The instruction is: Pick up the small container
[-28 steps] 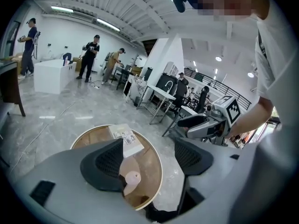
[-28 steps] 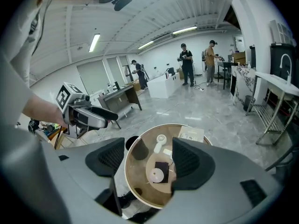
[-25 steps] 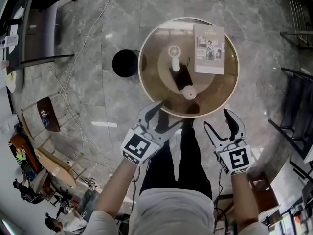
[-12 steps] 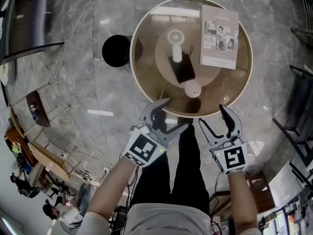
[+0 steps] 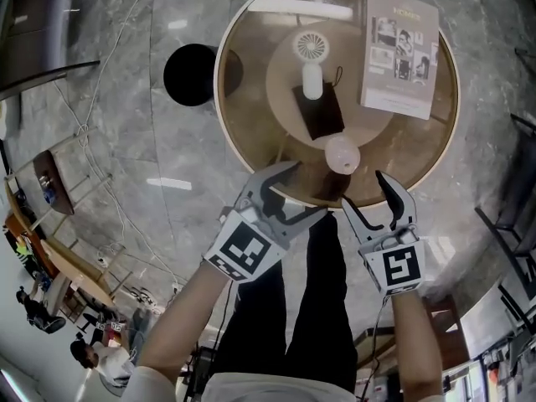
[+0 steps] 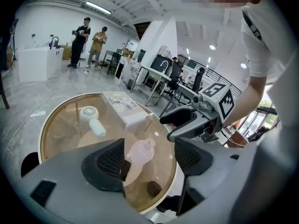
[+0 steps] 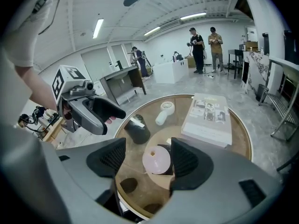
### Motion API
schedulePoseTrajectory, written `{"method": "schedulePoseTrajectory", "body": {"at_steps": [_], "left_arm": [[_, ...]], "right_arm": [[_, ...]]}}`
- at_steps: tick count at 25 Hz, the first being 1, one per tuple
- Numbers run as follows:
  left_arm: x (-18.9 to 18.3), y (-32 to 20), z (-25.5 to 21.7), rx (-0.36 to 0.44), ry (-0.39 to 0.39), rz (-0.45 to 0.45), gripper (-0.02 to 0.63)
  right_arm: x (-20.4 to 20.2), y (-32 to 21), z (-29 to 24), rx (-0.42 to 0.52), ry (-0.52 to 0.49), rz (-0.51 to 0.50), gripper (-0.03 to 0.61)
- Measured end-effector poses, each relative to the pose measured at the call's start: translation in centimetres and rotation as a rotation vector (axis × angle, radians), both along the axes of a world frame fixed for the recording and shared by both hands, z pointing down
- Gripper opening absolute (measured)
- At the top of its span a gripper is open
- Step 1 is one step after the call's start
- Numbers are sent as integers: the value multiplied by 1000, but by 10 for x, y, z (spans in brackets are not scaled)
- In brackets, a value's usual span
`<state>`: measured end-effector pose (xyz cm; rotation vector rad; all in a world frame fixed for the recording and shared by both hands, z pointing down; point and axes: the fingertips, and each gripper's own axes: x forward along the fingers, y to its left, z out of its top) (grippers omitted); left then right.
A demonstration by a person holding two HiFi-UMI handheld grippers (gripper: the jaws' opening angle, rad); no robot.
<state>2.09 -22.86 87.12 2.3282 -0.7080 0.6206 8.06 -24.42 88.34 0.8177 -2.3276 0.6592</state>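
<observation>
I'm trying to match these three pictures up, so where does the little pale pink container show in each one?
Head view: the small container is just right of centre, near the round table's closer edge.
Left gripper view: the small container is low, just left of centre.
Right gripper view: the small container is low centre.
Shared landmark: the white handheld fan, beyond it.

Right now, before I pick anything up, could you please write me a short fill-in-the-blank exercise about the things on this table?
1. The small pink container stands on a ____ glass table.
2. In the head view, the white fan lies to the ____ of the book.
3. The black pouch lies between the fan and the ____.
Missing words: round; left; container.
</observation>
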Motion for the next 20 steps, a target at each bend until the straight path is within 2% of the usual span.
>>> {"method": "schedulePoseTrajectory", "body": {"at_steps": [12, 15, 18, 20], "left_arm": [[-7, 7, 58, -100, 63, -38, 347], [-9, 7, 68, -121, 77, -60, 345], [-12, 7, 74, -165, 118, -111, 343], [-14, 8, 78, -206, 151, -155, 337]], "right_arm": [[-17, 2, 66, 82, 80, -103, 271], [-20, 1, 75, 120, 101, -127, 242], [-20, 0, 77, 162, 125, -136, 178], [-21, 0, 76, 180, 130, -143, 170]]}}
